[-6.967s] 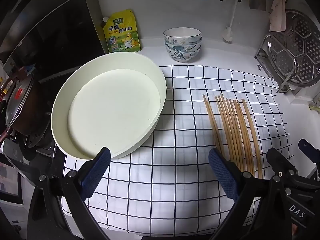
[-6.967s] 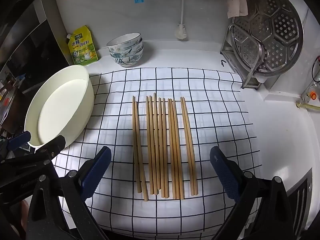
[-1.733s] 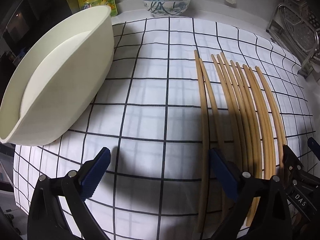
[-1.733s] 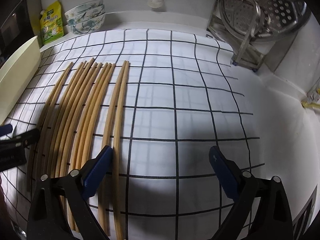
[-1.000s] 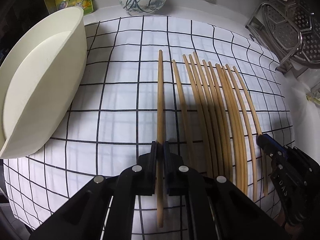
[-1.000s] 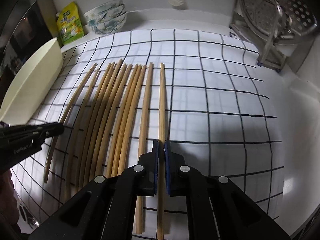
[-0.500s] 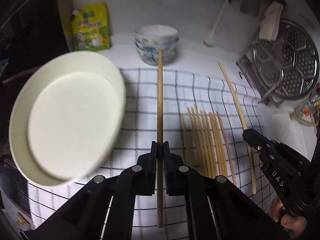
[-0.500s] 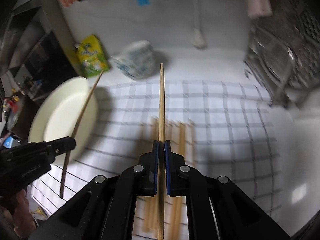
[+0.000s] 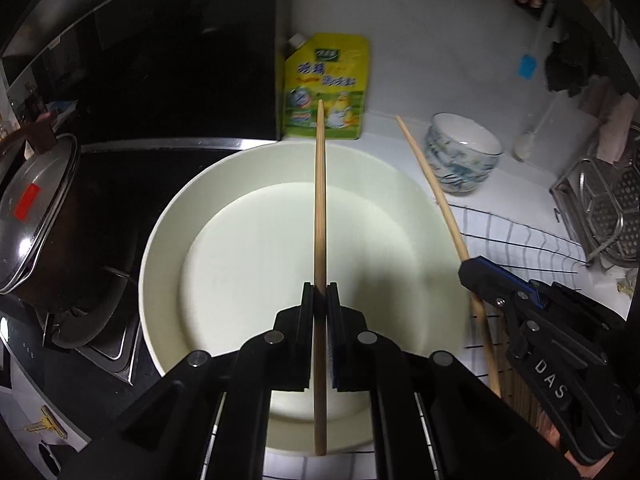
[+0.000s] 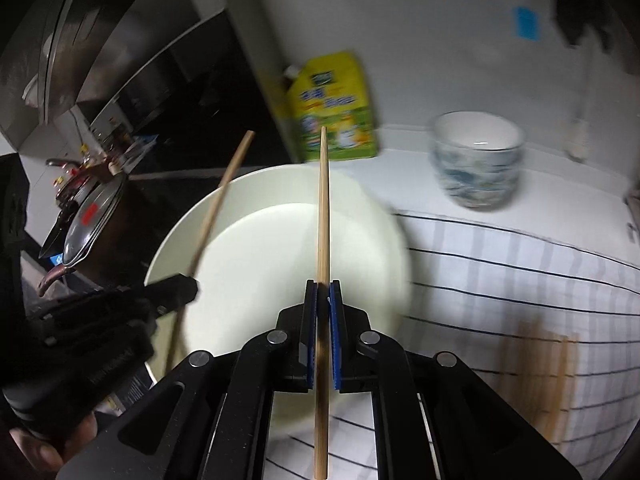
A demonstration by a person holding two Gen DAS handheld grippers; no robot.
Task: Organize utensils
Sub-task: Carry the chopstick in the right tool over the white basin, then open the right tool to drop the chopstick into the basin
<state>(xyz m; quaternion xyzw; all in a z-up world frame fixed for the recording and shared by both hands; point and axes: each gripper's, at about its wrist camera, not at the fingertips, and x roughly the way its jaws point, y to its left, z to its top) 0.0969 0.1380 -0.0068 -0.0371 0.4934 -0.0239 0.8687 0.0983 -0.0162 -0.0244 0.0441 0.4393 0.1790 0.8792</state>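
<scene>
Currently one chopstick (image 9: 319,208) is clamped between the closed jaws of the left tool (image 9: 320,298), and a second chopstick (image 10: 323,216) is pinched the same way in the right tool (image 10: 323,294); both sticks are held roughly level above the cream basin (image 9: 168,216), each gripped nearer its rear end so that a long front part projects toward the yellow pouch (image 9: 326,88) at the wall. From the left camera the right tool's stick is seen slanting over the basin's right rim, close to the stacked bowls (image 9: 462,154). The remaining chopsticks (image 10: 548,376) lie on the checked cloth (image 10: 520,272) covering the surface, blurred but apparently untouched. Several faults can be foreseen: because each stick is held off its middle, it could be tipped nose-down on release and be bounced out over the low rim; if the jaws are opened while the sticks cross the rim, one could be left bridging the edge or be dropped onto the dark hob beside the lidded pot (image 9: 36,216); and the two long tips could be knocked together, or against the bowls, if the tools are brought closer
</scene>
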